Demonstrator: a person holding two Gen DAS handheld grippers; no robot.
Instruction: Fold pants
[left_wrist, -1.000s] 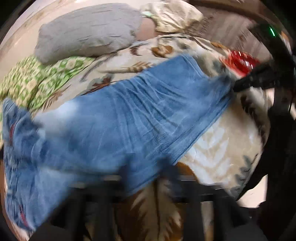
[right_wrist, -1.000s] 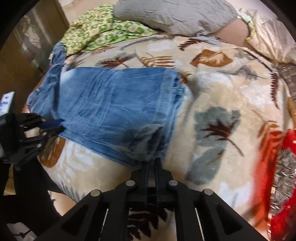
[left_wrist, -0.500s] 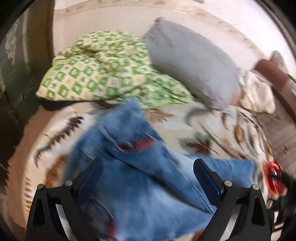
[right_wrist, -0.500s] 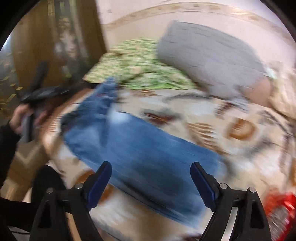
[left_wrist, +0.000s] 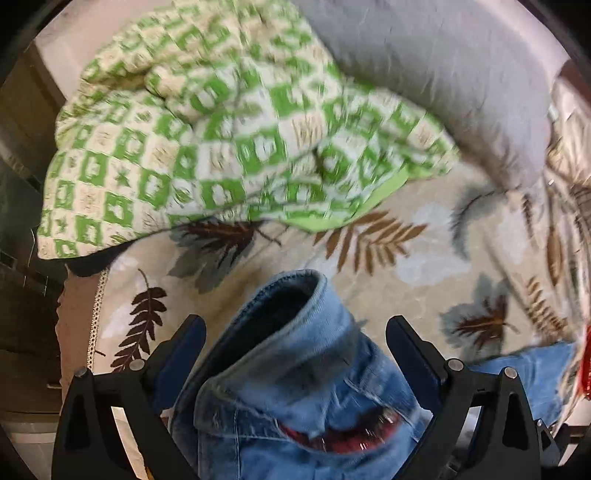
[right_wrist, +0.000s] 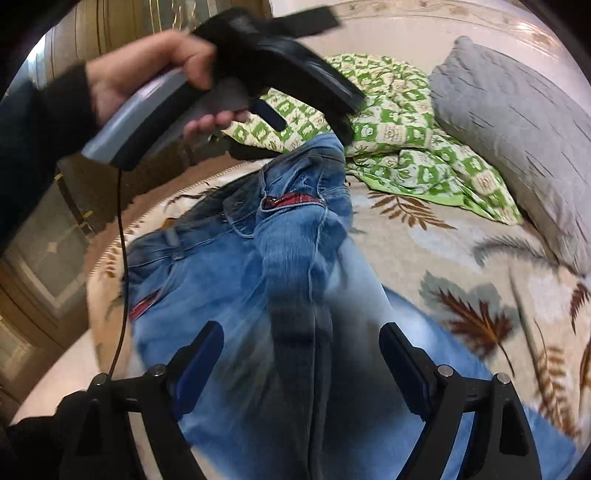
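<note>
Blue jeans (right_wrist: 295, 266) lie on a leaf-patterned blanket (right_wrist: 461, 266), bunched and raised at the waist end, with red lining showing at a pocket. In the left wrist view the waistband (left_wrist: 295, 332) stands up between the fingers of my open left gripper (left_wrist: 295, 354); the fingers do not close on it. My left gripper also shows in the right wrist view (right_wrist: 310, 122), hand-held just above the waist end. My right gripper (right_wrist: 301, 362) is open over the middle of the jeans, holding nothing.
A green-and-white checked quilt (left_wrist: 221, 129) and a grey pillow (left_wrist: 461, 74) lie at the far side of the bed. The bed's left edge (right_wrist: 110, 258) drops off near wooden furniture. A red object (left_wrist: 585, 369) sits at the right edge.
Both grippers were shut on the jeans a second ago and are now open. Both have moved toward the waist end, which now stands bunched between the left fingers.
</note>
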